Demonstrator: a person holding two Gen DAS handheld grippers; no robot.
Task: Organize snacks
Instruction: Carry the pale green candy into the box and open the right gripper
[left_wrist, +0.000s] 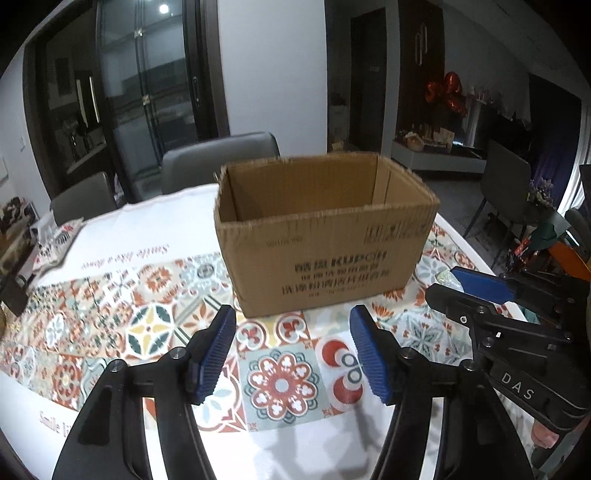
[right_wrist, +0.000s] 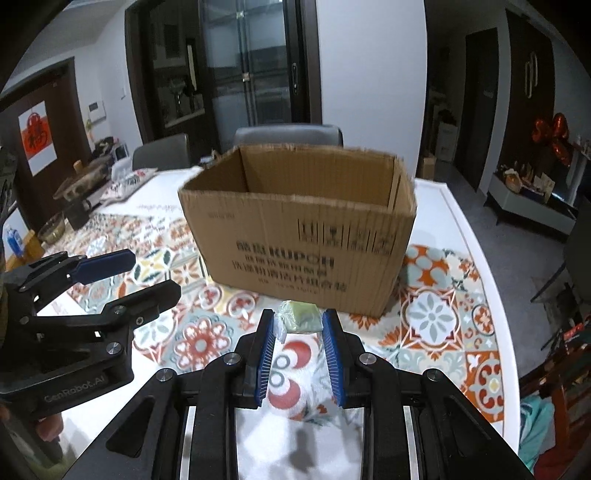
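Right gripper (right_wrist: 298, 323) clamps a small, squarish green wrapped snack (right_wrist: 300, 316) between its ribbed blue pads, just short of the open-topped corrugated cardboard box (right_wrist: 295, 236), long side facing, on the tile-patterned tablecloth (right_wrist: 436, 314); left gripper (left_wrist: 291, 332) hangs wide open, empty, bare cloth beneath.

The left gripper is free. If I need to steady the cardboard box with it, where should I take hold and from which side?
Probably the near long wall's top rim of the cardboard box. The box stands upright with flaps cut off, so that rim is a thin exposed edge. Bring the open left gripper down from above, one finger inside and one outside. The right gripper holds the green snack.
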